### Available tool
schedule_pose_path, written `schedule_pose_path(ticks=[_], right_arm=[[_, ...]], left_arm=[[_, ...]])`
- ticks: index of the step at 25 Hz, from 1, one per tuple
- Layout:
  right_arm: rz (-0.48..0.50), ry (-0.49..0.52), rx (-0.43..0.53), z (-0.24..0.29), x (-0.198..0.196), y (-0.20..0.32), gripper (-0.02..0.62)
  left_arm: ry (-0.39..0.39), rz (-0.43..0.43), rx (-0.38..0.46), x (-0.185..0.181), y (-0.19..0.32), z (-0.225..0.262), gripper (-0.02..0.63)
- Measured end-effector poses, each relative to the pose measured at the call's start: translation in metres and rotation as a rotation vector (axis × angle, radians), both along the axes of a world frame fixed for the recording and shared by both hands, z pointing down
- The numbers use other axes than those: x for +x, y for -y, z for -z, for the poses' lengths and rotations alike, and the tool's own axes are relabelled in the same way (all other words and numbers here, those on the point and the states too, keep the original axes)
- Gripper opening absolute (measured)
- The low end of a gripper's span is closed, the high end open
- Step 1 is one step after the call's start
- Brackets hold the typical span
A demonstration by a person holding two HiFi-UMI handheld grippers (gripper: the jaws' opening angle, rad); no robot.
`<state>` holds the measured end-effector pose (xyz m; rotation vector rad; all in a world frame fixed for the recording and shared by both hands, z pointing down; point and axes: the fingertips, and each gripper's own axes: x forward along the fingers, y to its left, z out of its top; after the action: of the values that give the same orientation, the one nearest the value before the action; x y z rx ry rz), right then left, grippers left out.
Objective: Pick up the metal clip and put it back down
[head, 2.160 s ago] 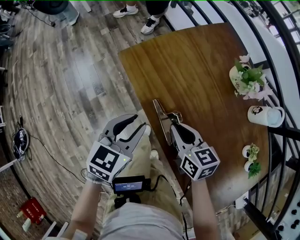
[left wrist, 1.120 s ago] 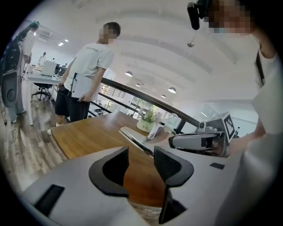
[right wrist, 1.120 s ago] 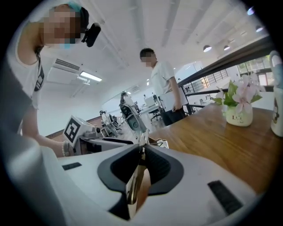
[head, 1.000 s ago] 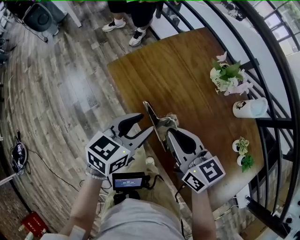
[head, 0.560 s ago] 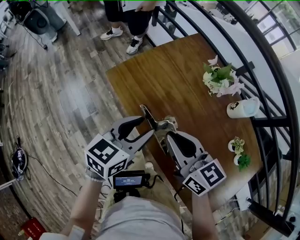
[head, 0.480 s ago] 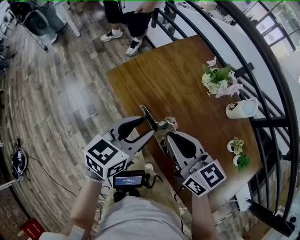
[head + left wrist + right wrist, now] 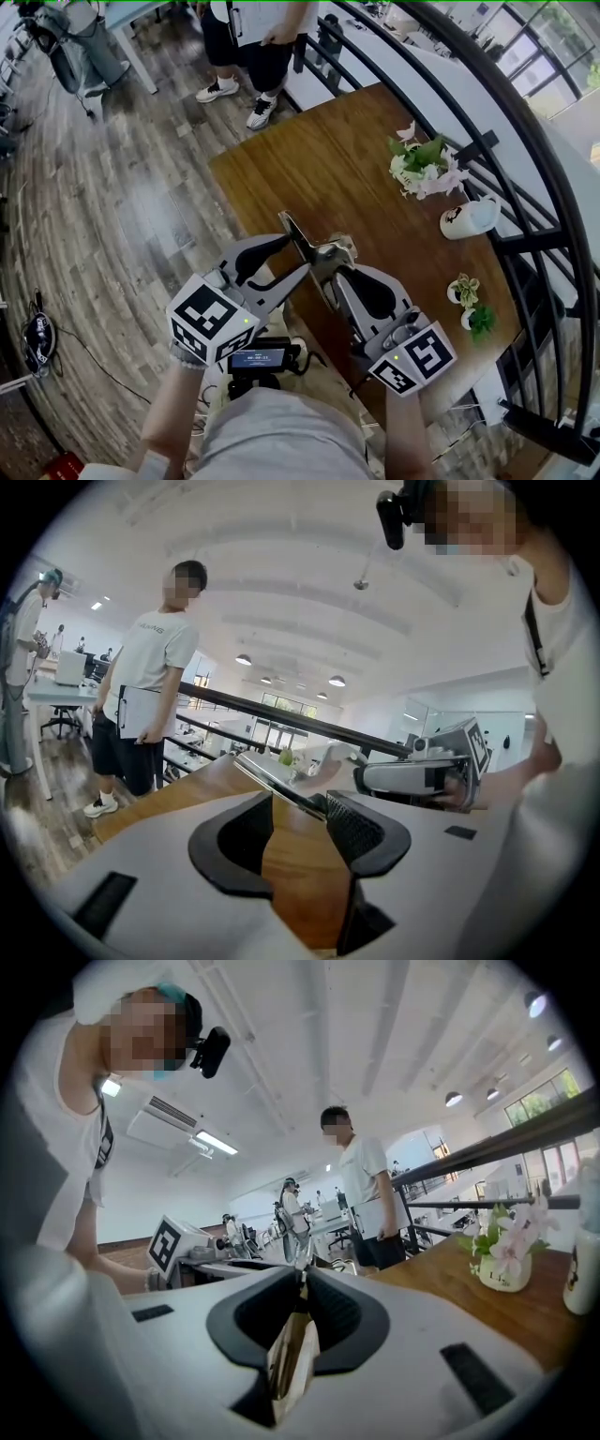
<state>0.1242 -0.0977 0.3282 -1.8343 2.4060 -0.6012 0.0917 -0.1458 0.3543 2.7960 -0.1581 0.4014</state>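
Observation:
The metal clip (image 7: 307, 246), a long flat steel plate with wire handles, hangs over the near edge of the wooden table (image 7: 356, 159). My right gripper (image 7: 330, 270) is shut on it from the near side. In the right gripper view its jaws (image 7: 302, 1283) pinch the thin plate (image 7: 292, 1358) edge-on. My left gripper (image 7: 292, 257) comes in from the left with its jaws open, and the plate runs across the gap at their tips. In the left gripper view the plate (image 7: 279, 782) slants from the upper left to the right fingertip (image 7: 361, 829), and the pads do not press on it.
At the table's far right stand a white pot of flowers (image 7: 422, 167), a white mug (image 7: 466, 217) and small potted plants (image 7: 467, 300). A black railing (image 7: 487, 112) curves behind the table. A person (image 7: 253, 37) stands on the wood floor beyond it.
Since the earliest frame the left gripper has moved up and right to the clip, and the right gripper has lifted the clip slightly. Over the last half second nothing has visibly moved.

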Motion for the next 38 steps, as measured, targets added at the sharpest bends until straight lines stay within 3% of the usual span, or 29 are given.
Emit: schedule_pose_path(ticks=[17, 38], right_arm=[[-0.013, -0.017, 0.076, 0.034, 0.0, -0.013, 0.048], [0.006, -0.01, 0.024, 0.013, -0.007, 0.001, 0.046]], left_arm=[[-0.043, -0.001, 0.055, 0.0, -0.011, 0.034, 0.183], [-0.002, 0.018, 0.011, -0.007, 0.001, 0.01, 0.183]])
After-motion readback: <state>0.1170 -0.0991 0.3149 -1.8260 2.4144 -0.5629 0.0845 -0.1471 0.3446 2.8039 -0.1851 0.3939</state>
